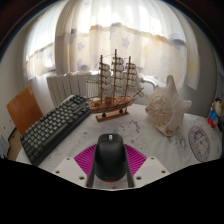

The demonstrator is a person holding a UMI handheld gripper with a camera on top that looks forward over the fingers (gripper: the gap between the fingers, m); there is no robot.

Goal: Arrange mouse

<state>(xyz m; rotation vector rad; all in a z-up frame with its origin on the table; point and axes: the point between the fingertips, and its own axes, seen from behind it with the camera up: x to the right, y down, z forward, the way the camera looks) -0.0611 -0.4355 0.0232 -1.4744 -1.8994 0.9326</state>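
Observation:
A black computer mouse (110, 155) sits between my gripper's (110, 162) two fingers, its front pointing away from me. The magenta pads (86, 158) lie against both of its sides with no gap showing, so the fingers are shut on it. The mouse is low over the white speckled table (150, 145). A faint red glow shows under its near end. Whether it touches the table is hidden.
A dark keyboard (55, 125) lies slanted ahead on the left. A wooden model ship (115, 85) stands straight ahead, a pale conch shell (168, 108) to its right, and a round clock face (200, 142) further right. A brown board (22, 108) stands far left.

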